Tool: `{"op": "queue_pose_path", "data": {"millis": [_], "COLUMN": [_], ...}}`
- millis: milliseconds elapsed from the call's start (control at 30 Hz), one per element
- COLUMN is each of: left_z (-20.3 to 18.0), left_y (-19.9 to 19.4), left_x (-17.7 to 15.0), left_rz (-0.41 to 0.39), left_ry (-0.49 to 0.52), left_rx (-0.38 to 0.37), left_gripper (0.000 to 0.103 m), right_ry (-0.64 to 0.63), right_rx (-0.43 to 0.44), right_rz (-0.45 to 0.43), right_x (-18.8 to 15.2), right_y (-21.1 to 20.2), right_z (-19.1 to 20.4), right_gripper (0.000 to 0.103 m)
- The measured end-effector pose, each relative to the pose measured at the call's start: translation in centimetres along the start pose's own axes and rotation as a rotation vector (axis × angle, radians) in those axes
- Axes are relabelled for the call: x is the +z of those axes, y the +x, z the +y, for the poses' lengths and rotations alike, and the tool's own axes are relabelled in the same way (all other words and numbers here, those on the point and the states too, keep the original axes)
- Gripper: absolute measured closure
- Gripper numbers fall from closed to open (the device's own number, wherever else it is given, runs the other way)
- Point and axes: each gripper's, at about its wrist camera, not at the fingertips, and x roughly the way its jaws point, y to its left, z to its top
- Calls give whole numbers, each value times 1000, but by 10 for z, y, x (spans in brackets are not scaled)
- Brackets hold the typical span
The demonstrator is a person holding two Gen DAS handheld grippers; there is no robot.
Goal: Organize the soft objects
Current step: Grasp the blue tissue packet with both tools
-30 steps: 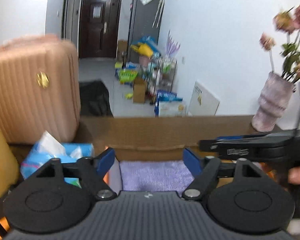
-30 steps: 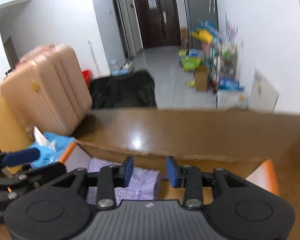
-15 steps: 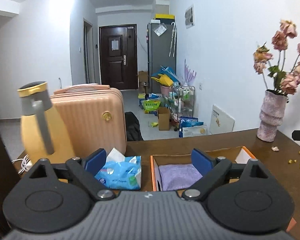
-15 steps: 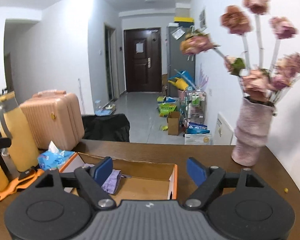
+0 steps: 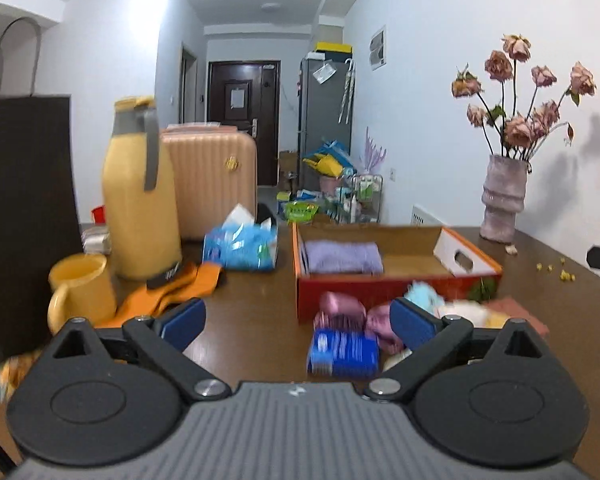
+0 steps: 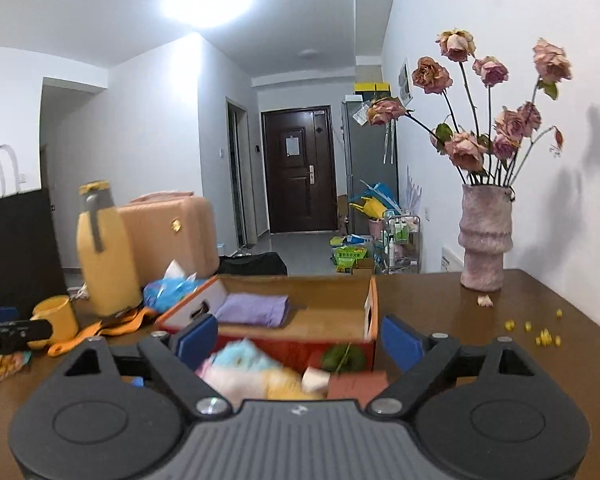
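Observation:
An orange cardboard box stands open on the brown table with a folded purple towel lying at its left end. Before its front wall lies a pile of soft things: pink pieces, a blue pack, a light-blue plush, yellow and pink fabric and a red-brown cloth. My left gripper hovers just short of the pile, jaws opening, nothing between them. My right gripper hangs over the pile, jaws also opening, gripping nothing.
At the left stand a yellow flask, a yellow mug, an orange cloth, a blue tissue pack and a black paper bag. A vase of dried roses and yellow crumbs sit at the right.
Both grippers have drawn back from inside the box toward the table's near side, and their jaws have spread wider. The purple towel stays in the box. The soft pile has come into view.

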Motion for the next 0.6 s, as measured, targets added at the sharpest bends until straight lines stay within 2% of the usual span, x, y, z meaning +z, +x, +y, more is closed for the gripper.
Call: {"op": "queue_pose_path", "data": {"millis": [200,333,433,500,567,600], "left_z": [4,5,10,16,23,25], "left_y": [-19,-9,6,22,43,54], "left_x": [-33,-34,-34,-32,-29,-27], "left_rz": [69,85,93,114,136,143], "left_ry": [-6,-9,-28,-46,-62,-64], "left_rx": [-57,-68,-80,-84,-97,-111], "left_gripper": [3,3,3,9,25,29], "right_ry": [50,20,41,80,102,107], "right_rx": [37,65,93,135,156,154], "right_rz": [15,47,42,62,110,136], "right_x": [-52,-57,-50,-49,-48,-47], "right_y": [-37,-35,-24,-11,12,27], "right_z": [23,36,44,49,57,63], "right_gripper": [14,17,27,34,47,50]}}
